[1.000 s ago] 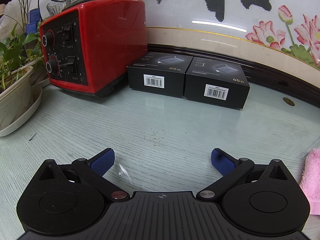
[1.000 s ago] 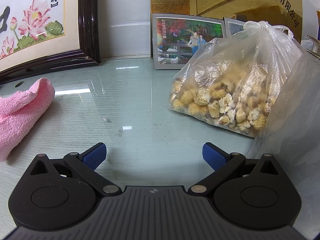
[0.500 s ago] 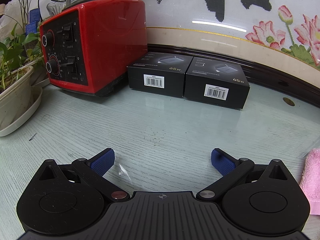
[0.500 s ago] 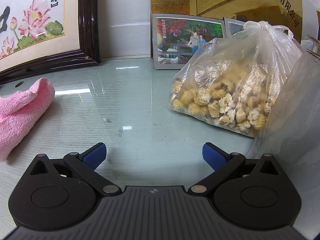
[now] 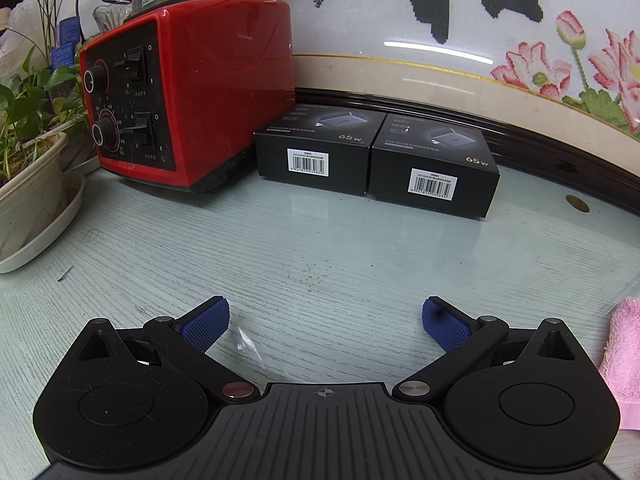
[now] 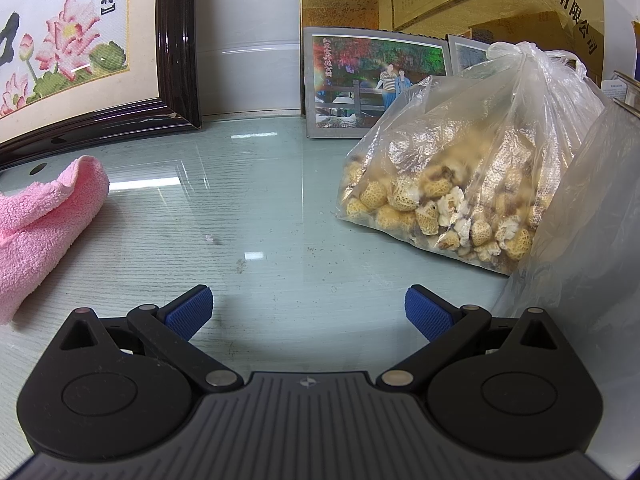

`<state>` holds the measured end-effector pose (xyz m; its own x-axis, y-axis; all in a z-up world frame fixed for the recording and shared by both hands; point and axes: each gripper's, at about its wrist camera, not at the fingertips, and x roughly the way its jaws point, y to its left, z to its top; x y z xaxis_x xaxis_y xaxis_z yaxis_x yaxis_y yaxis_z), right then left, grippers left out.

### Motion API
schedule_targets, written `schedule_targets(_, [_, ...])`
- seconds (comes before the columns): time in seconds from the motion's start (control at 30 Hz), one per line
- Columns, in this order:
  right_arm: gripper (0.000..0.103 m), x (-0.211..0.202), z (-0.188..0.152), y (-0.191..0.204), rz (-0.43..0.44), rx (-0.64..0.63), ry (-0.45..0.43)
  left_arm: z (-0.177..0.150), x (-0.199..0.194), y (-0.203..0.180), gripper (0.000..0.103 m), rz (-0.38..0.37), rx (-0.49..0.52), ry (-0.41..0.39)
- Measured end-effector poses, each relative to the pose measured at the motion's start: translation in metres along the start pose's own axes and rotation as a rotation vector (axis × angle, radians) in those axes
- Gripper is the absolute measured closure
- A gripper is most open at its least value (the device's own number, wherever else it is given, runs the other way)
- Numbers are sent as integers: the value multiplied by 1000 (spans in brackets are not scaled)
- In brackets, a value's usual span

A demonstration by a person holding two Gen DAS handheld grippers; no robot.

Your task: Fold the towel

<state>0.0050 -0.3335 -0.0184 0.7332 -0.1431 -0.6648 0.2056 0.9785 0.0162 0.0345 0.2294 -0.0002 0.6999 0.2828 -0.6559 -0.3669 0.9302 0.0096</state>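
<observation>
A pink towel (image 6: 40, 224) lies bunched on the glass tabletop at the left edge of the right wrist view. Only its edge shows in the left wrist view, where the pink towel (image 5: 624, 364) sits at the far right. My left gripper (image 5: 325, 326) stands open low over the glass, with the towel off to its right and nothing between its blue pads. My right gripper (image 6: 309, 314) is open too, empty, with the towel to its left and apart from it.
A red appliance (image 5: 192, 96), two black boxes (image 5: 376, 156) and a potted plant (image 5: 32, 184) stand at the back left. A framed embroidery (image 6: 80, 56) leans behind. A clear bag of pale mushrooms (image 6: 460, 176) and a framed photo (image 6: 372, 84) sit on the right.
</observation>
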Motion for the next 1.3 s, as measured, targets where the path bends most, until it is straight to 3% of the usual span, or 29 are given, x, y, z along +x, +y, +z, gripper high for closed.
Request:
schedule_targets(0.83, [0, 1, 4, 8, -17, 19, 21, 0, 0, 0, 0, 1, -1, 0])
schedule_targets(1.03, [0, -2, 18, 34, 118, 57, 31, 0, 0, 0, 0, 1, -1, 0])
schedule_targets(1.3, [0, -4, 54, 75, 293, 93, -42, 0, 0, 0, 0, 1, -1, 0])
